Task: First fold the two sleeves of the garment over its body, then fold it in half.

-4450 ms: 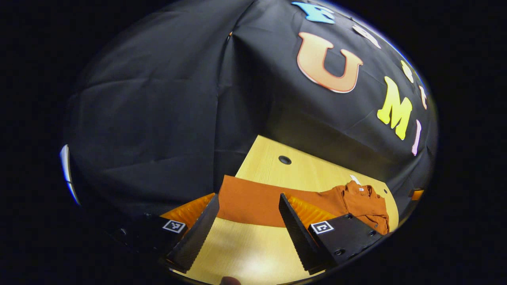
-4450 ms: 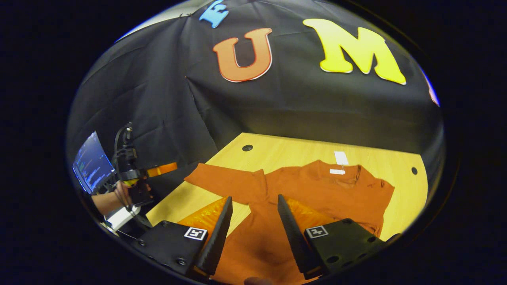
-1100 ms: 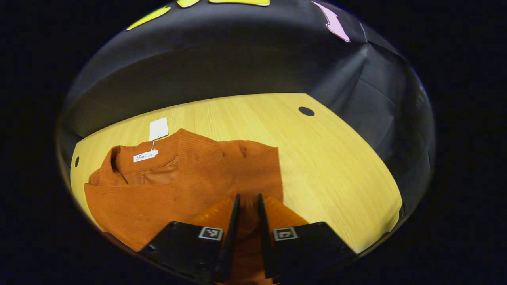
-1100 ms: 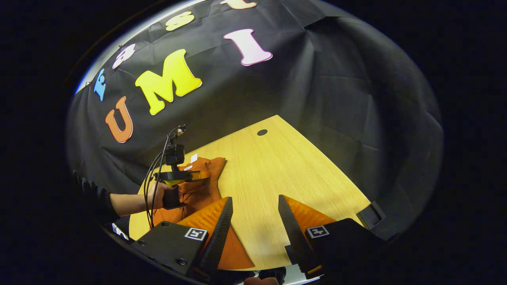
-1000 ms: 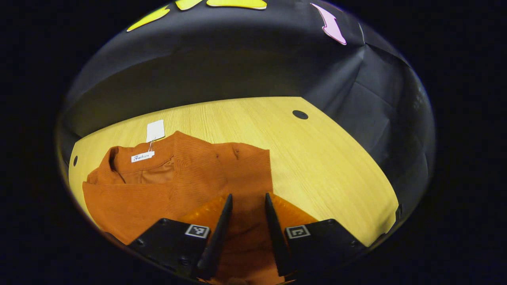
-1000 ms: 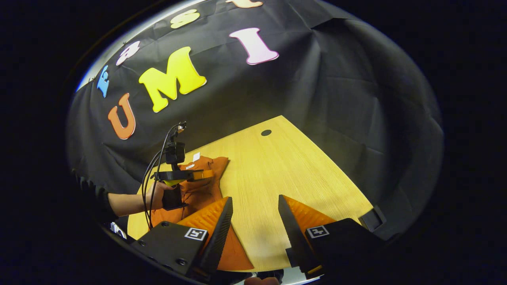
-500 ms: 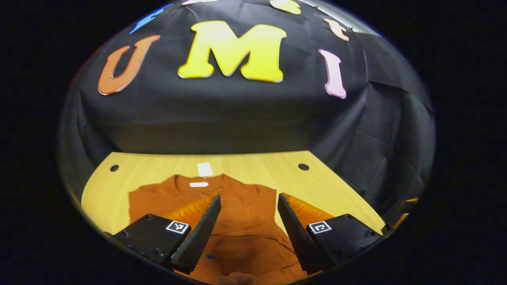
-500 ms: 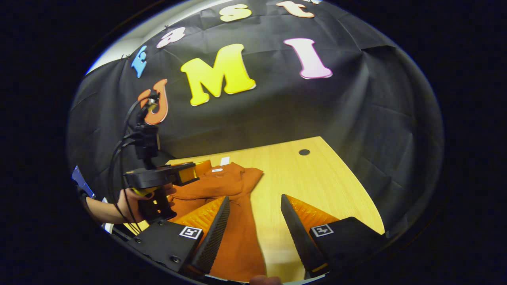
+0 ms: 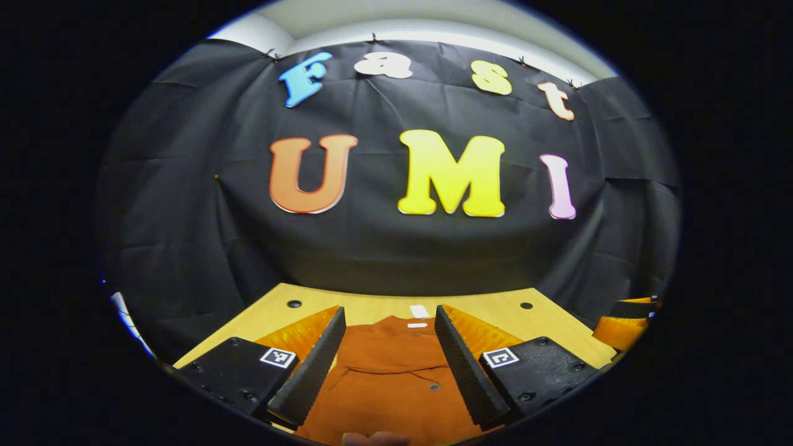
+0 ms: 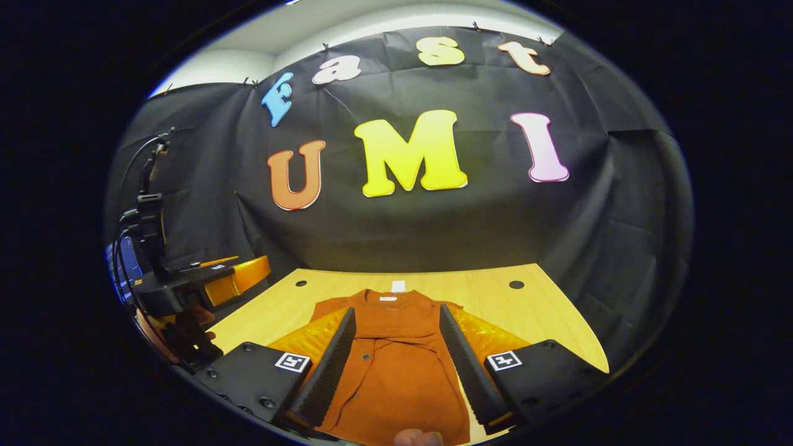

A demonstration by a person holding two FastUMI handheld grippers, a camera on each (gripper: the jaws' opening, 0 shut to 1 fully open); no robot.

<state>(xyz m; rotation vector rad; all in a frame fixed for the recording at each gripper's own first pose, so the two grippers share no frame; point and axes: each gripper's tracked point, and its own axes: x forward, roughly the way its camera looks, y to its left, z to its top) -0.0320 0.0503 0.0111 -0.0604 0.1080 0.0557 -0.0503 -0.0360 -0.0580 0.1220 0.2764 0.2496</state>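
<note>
The rust-orange garment point(image 10: 396, 359) lies flat on the wooden table point(image 10: 533, 316), narrow, with both sleeves laid over its body. Its collar and white tag point(image 10: 398, 286) point toward the far wall. My right gripper point(image 10: 397, 310) is open above the garment's near part, nothing between its fingers. My left gripper point(image 9: 389, 311) is open too, held above the garment point(image 9: 387, 378) and apart from it. From the right gripper view the left gripper point(image 10: 263, 267) hangs off the table's left edge in a hand point(image 10: 186, 322). The right gripper point(image 9: 626, 319) shows at the far right of the left gripper view.
Two small round holes point(image 10: 516, 284) point(image 10: 300, 283) sit near the table's far corners. Black cloth closes the booth behind and beside the table. Bare wood lies on both sides of the garment. A lit screen point(image 10: 124, 260) stands off to the left.
The left gripper opened and let go of the sleeve, which now lies over the body. Both grippers drew back and turned to face the far wall.
</note>
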